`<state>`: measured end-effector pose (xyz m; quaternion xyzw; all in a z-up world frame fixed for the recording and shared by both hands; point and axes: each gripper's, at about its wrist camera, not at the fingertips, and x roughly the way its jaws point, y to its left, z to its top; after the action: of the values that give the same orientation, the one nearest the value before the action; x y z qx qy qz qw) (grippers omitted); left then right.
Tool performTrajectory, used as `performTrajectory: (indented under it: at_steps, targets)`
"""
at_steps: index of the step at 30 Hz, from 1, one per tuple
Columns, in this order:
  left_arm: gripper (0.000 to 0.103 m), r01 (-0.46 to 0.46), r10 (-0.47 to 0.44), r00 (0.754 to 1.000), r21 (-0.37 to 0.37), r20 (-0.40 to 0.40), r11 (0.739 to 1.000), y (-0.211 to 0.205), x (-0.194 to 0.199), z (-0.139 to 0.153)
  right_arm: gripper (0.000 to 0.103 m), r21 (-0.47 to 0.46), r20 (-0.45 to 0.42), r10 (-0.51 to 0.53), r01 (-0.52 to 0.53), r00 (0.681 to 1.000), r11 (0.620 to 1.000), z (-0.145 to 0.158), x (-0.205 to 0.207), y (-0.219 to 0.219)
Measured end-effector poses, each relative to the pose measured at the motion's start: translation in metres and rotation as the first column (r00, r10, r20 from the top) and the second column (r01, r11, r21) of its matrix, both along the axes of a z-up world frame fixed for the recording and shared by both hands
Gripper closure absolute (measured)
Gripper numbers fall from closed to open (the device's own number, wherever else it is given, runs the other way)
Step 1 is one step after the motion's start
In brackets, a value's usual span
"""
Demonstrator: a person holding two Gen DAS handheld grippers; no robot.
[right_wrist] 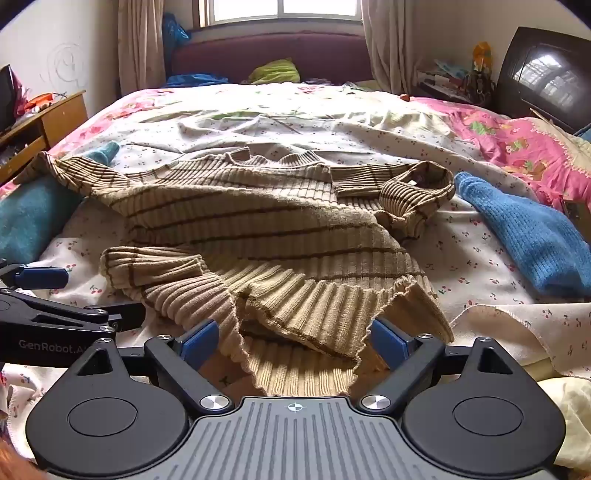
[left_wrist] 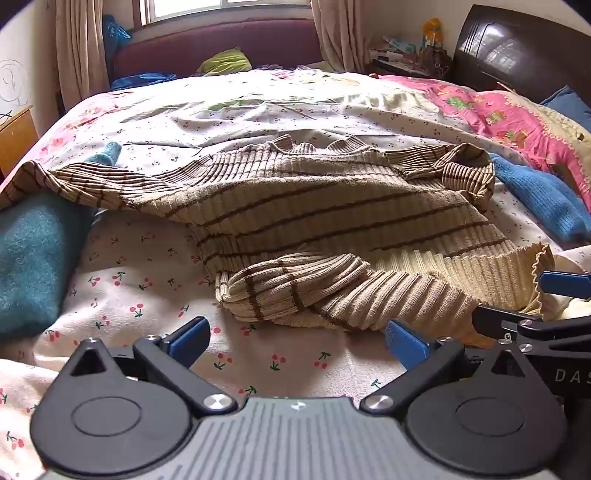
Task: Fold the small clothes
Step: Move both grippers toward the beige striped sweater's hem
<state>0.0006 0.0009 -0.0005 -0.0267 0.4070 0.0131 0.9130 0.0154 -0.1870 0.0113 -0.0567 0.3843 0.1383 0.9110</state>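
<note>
Daylit window (right_wrist: 282,9) w/ beige curtains (right_wrist: 140,44), maroon headboard (right_wrist: 273,55), wood desk (right_wrist: 44,122) left, dark cabinet (right_wrist: 543,70) right.

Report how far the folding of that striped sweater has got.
Done: nothing folded; the striped sweater lies rumpled on the bed sheet, one sleeve bunched across its front. In hand: nothing; the left gripper and right gripper are open, the right straddling the hem. Left: flattening and every fold.

Ribbed sweater (right_wrist: 266,221): beige with thin dark-brown stripes. Bed sheet (right_wrist: 461,266): white, printed with small red cherries on green stems. Quilt (right_wrist: 517,147): pink with green and orange motifs. Knit garment (right_wrist: 528,236): bright blue. Fleecy garment (left_wrist: 33,251): teal. Headboard (right_wrist: 273,51): maroon. Gripper fingers (right_wrist: 199,341): blue pads on black arms.
</note>
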Motion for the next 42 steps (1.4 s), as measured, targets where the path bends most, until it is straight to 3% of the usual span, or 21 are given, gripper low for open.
performTrajectory:
  at_steps: [42]
  targets:
    - [0.000, 0.043, -0.043, 0.999, 0.020, -0.029, 0.999, 0.003, 0.015, -0.007, 0.013, 0.027, -0.029, 0.026, -0.026, 0.999, 0.999, -0.007, 0.013, 0.004]
